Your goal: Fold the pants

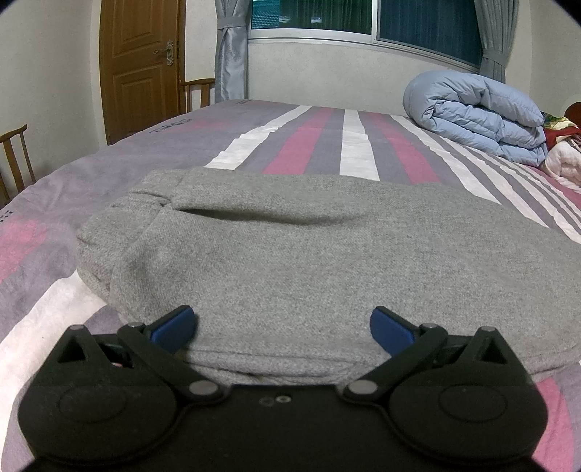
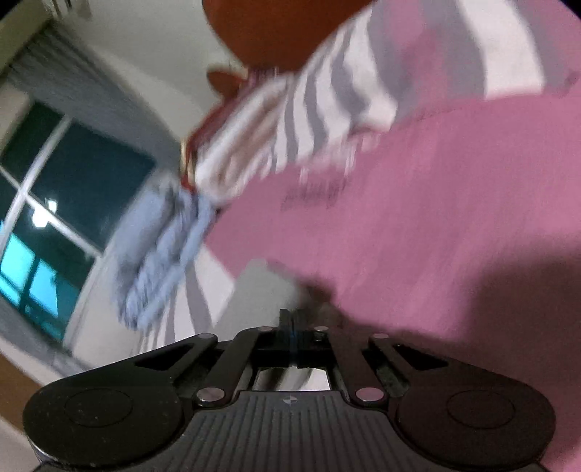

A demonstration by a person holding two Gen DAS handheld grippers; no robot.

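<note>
The grey pants [image 1: 308, 261] lie folded in a thick bundle on the striped bed sheet [image 1: 326, 138]. My left gripper [image 1: 283, 326] is open, its blue fingertips [image 1: 174, 326] spread at the bundle's near edge, with the cloth between them. My right gripper [image 2: 294, 319] is shut with nothing visible between its fingers. It hovers close over a pink stripe of the sheet [image 2: 435, 218]. The right wrist view is tilted and blurred, and the pants do not show in it.
A rolled light-blue duvet [image 1: 479, 116] lies at the bed's far right, with more bedding [image 1: 563, 156] beside it; it also shows in the right wrist view [image 2: 163, 247]. A wooden door [image 1: 141, 65] and chairs [image 1: 14, 159] stand at the left. A window [image 1: 363, 18] is behind.
</note>
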